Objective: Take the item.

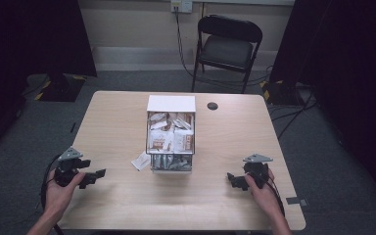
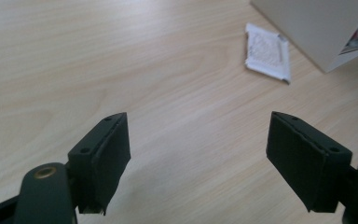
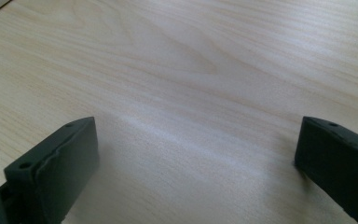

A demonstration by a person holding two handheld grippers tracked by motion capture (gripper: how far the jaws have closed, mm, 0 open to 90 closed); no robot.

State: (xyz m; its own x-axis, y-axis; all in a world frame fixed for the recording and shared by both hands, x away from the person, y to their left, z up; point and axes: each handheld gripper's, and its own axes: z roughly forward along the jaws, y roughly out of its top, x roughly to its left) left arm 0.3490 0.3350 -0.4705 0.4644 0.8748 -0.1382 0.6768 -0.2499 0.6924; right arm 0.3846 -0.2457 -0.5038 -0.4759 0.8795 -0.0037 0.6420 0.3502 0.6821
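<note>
From the high view I am seeing the left gripper [image 1: 94,175] sitting on the table [image 1: 117,122] near its front left corner, pointing toward the white sachet [image 1: 140,160] that is lying flat just beside the lower left corner of the box [image 1: 171,104] full of sachets. The right gripper [image 1: 234,180] is resting at the front right, well apart from both.

In the left gripper view I am looking between wide jaws with nothing in them; the sachet [image 2: 267,52] is lying up and to the right, near the box wall [image 2: 307,28]. I judge I am lining up for a pick, so I am planning to swing right until the packet is centred, come in low, and catch one raised edge, since it is lying thin and flat against the wood.

In the right gripper view the jaws are also standing wide and empty over bare table [image 3: 177,70].
</note>
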